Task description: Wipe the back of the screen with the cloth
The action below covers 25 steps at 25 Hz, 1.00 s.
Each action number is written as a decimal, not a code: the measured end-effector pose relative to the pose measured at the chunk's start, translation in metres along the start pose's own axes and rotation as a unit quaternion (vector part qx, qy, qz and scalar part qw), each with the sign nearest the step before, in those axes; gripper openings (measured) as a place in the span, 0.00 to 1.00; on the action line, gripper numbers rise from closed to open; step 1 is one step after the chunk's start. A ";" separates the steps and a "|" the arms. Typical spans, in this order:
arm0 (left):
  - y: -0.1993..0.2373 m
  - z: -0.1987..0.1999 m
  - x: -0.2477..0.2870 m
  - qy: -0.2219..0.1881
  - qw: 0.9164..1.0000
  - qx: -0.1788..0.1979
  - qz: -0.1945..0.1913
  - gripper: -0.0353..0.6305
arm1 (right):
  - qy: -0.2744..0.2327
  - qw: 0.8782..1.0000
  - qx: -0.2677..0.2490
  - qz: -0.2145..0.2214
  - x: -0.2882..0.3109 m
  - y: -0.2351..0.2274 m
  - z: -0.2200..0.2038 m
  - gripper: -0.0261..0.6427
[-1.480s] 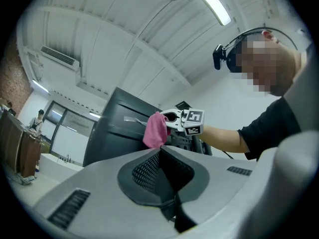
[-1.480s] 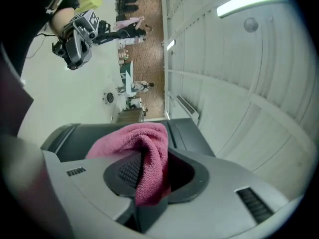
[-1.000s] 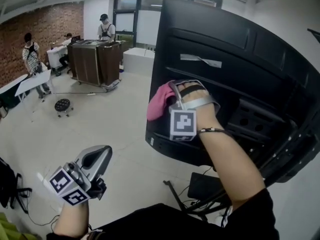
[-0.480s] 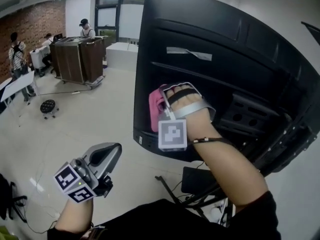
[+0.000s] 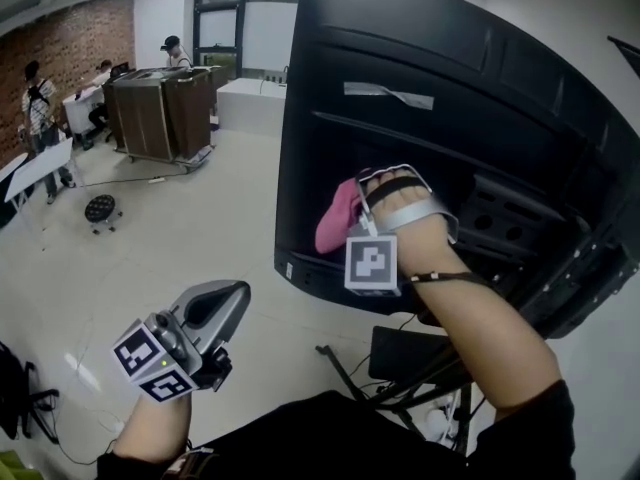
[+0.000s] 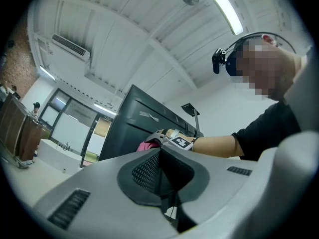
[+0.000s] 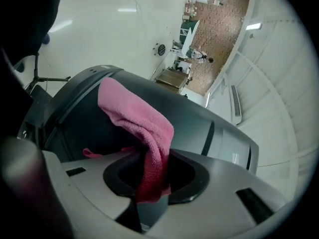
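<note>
The big black back of the screen (image 5: 430, 98) stands on a stand and fills the right of the head view. My right gripper (image 5: 352, 216) is shut on a pink cloth (image 5: 336, 230), which lies against the lower left part of the back panel (image 7: 199, 123). In the right gripper view the pink cloth (image 7: 144, 133) hangs out of the closed jaws. My left gripper (image 5: 225, 303) is held low at the left, away from the screen, jaws shut with nothing in them. From the left gripper view the screen back (image 6: 134, 128) and the cloth (image 6: 148, 145) show in the distance.
The screen's stand legs and a dark base (image 5: 400, 358) sit on the floor below the panel. A dark wooden cabinet on wheels (image 5: 160, 108), a round stool (image 5: 98, 208) and people at desks (image 5: 40, 98) are far off at the left. Pale floor (image 5: 180, 228) lies between.
The right gripper has drawn the cloth rightward and a little down across the panel. The left gripper stays low at the left.
</note>
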State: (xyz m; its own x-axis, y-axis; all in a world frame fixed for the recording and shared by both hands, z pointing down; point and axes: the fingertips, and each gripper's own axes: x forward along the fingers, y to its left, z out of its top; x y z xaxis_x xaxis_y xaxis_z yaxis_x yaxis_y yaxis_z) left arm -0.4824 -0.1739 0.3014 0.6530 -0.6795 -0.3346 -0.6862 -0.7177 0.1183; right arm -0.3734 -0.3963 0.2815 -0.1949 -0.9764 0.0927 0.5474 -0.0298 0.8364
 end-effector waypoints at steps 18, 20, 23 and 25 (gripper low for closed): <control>0.006 -0.007 -0.055 0.029 0.998 -0.008 0.062 0.05 | -0.088 0.990 0.114 -0.016 0.014 0.053 0.090 0.20; 0.002 -0.011 -0.042 0.034 0.998 -0.011 0.044 0.05 | -0.097 0.980 0.171 -0.011 0.004 0.081 0.068 0.20; 0.000 -0.017 -0.020 0.041 0.999 -0.016 0.015 0.05 | -0.052 0.978 0.202 -0.008 -0.012 0.133 0.002 0.21; -0.002 -0.022 -0.009 0.048 0.999 -0.018 0.000 0.05 | -0.018 0.975 0.221 -0.023 -0.023 0.155 -0.039 0.21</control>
State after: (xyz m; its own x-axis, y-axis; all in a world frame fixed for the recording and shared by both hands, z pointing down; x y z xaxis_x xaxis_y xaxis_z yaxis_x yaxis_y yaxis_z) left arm -0.4799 -0.1694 0.3246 0.6819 -0.6893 -0.2446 -0.6749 -0.7219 0.1530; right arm -0.2521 -0.3867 0.3881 -0.2447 -0.9676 0.0619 0.1349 0.0292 0.9904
